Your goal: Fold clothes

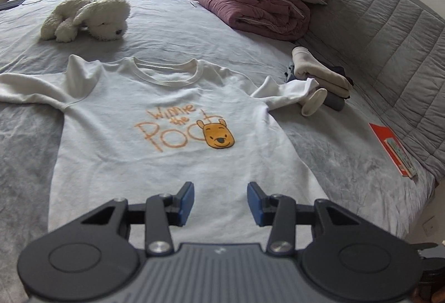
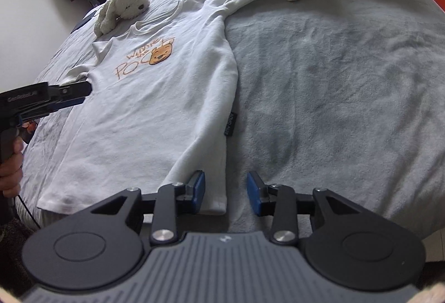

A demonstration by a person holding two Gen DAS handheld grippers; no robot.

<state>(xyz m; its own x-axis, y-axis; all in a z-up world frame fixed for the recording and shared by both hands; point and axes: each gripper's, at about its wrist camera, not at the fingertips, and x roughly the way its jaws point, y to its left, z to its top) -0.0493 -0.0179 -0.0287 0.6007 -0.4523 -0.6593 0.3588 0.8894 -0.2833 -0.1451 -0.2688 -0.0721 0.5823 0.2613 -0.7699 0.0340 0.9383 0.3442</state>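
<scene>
A white long-sleeved shirt (image 1: 155, 108) with an orange "Winnie the Pooh" print lies flat, face up, on the grey bed; it also shows in the right wrist view (image 2: 155, 108). Its sleeves spread to both sides, and the right cuff (image 1: 313, 101) rests beside a clothes stack. My left gripper (image 1: 220, 202) is open and empty above the shirt's lower hem. My right gripper (image 2: 225, 193) is open, its jaws on either side of the shirt's bottom right corner. The left gripper also shows in the right wrist view (image 2: 80, 94), seen side-on at the shirt's left edge.
A white plush toy (image 1: 89, 17) lies beyond the collar. Folded quilts (image 1: 258, 2) are piled at the back right. A stack of folded clothes (image 1: 325, 80) sits by the padded grey headboard (image 1: 395, 33). A red book (image 1: 392, 148) lies at the right. The bed edge (image 2: 361, 230) is near.
</scene>
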